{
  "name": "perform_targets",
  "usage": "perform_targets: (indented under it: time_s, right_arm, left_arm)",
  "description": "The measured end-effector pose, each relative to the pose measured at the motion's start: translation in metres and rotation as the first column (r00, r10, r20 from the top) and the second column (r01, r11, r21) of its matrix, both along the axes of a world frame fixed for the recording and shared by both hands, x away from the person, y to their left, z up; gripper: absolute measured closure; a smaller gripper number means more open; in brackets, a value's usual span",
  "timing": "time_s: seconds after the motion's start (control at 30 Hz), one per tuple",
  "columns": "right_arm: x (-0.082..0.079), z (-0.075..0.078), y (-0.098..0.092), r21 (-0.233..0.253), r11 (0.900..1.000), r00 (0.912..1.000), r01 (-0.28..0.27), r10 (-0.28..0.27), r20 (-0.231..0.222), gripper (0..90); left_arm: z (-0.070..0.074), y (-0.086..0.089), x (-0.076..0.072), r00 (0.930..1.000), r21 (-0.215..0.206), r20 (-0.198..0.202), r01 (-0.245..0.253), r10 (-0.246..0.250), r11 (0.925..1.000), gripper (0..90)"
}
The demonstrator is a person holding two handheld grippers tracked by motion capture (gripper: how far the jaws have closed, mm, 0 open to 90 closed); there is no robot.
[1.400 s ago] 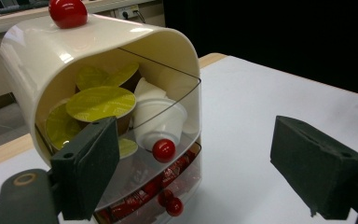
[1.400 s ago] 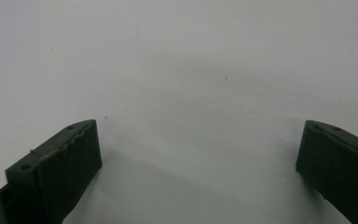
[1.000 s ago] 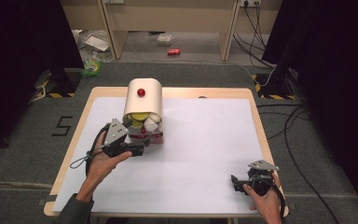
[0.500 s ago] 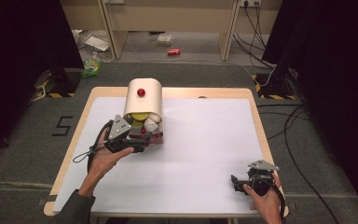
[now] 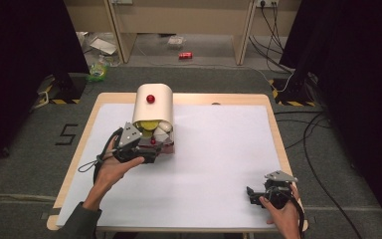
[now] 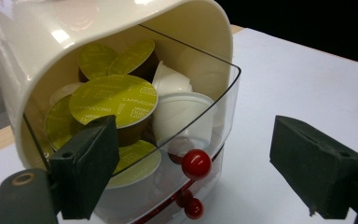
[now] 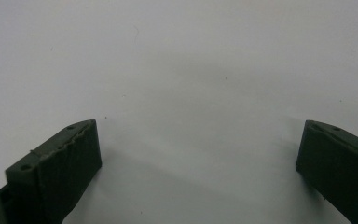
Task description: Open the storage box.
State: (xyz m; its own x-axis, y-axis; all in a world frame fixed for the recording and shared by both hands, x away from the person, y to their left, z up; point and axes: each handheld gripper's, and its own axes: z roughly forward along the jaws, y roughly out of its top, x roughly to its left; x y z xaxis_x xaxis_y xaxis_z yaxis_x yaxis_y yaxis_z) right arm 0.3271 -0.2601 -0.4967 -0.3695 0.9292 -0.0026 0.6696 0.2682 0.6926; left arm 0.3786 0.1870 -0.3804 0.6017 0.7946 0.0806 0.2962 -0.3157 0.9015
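A cream capsule holder with a red knob on top stands at the table's back left. Its clear front drawer has a red knob and holds several green-lidded capsules and white capsules. My left gripper is open right at the drawer's front; in the left gripper view the knob lies between the jaws, the left jaw close against the drawer wall. My right gripper rests open near the table's front right, with bare white surface between its jaws.
The white table top has a wooden rim. A second small red knob shows low on the holder's front. Cables, a red can and litter lie on the floor beyond the table.
My left gripper has edged forward, closer to the drawer's front. The right gripper has stayed where it was.
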Motion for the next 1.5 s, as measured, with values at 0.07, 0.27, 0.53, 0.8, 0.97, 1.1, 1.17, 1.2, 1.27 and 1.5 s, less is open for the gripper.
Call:
perform_targets:
  time_s: [0.07,0.27,0.53,0.8,0.97,1.1,1.17,1.2,1.27,1.5]
  right_arm:
    - [0.0,0.0,0.0,0.0,1.0,1.0,0.0,0.0,0.0,0.2]
    - [0.0,0.0,0.0,-0.001,1.0,1.0,-0.001,0.001,0.0,0.2]
    - [0.0,0.0,0.0,0.0,1.0,1.0,0.001,-0.001,-0.001,0.2]
    - [0.0,0.0,0.0,0.0,1.0,1.0,0.0,0.0,0.0,0.2]
    - [0.0,0.0,0.0,0.0,1.0,1.0,0.001,-0.001,0.0,0.2]
    - [0.0,0.0,0.0,0.002,1.0,1.0,0.002,-0.002,0.001,0.2]
    - [0.0,0.0,0.0,0.002,1.0,1.0,0.001,-0.001,-0.001,0.2]
    - [0.0,0.0,0.0,0.002,1.0,1.0,0.001,-0.001,-0.001,0.2]
    - [0.0,0.0,0.0,0.0,1.0,1.0,0.0,0.0,0.0,0.2]
    - [0.0,0.0,0.0,0.002,1.0,1.0,0.001,-0.001,-0.001,0.2]
  left_arm:
    - [0.001,0.0,-0.003,0.9999,0.006,-0.009,0.005,-0.005,1.0,15.3]
    - [0.0,0.0,-0.011,0.9998,0.014,-0.01,0.015,-0.015,0.9998,15.3]
    - [-0.002,-0.001,-0.02,0.9999,0.02,-0.004,0.015,-0.015,0.9997,15.5]
    - [-0.003,0.0,-0.028,0.9997,0.013,-0.01,0.024,-0.024,0.9996,15.7]
    - [-0.004,0.0,-0.033,0.9996,0.005,-0.009,0.027,-0.027,0.9996,15.7]
    - [-0.004,0.0,-0.036,0.9994,0.006,-0.018,0.031,-0.031,0.9995,15.8]
    - [-0.004,0.0,-0.038,0.9992,0.01,-0.021,0.035,-0.034,0.9993,15.8]
    - [-0.004,0.0,-0.039,0.9988,0.012,-0.028,0.04,-0.04,0.9991,16.0]
    - [-0.004,0.001,-0.04,0.9985,0.005,-0.032,0.044,-0.044,0.999,16.4]
    - [-0.005,0.001,-0.047,0.9979,0.015,-0.038,0.052,-0.052,0.9985,16.5]
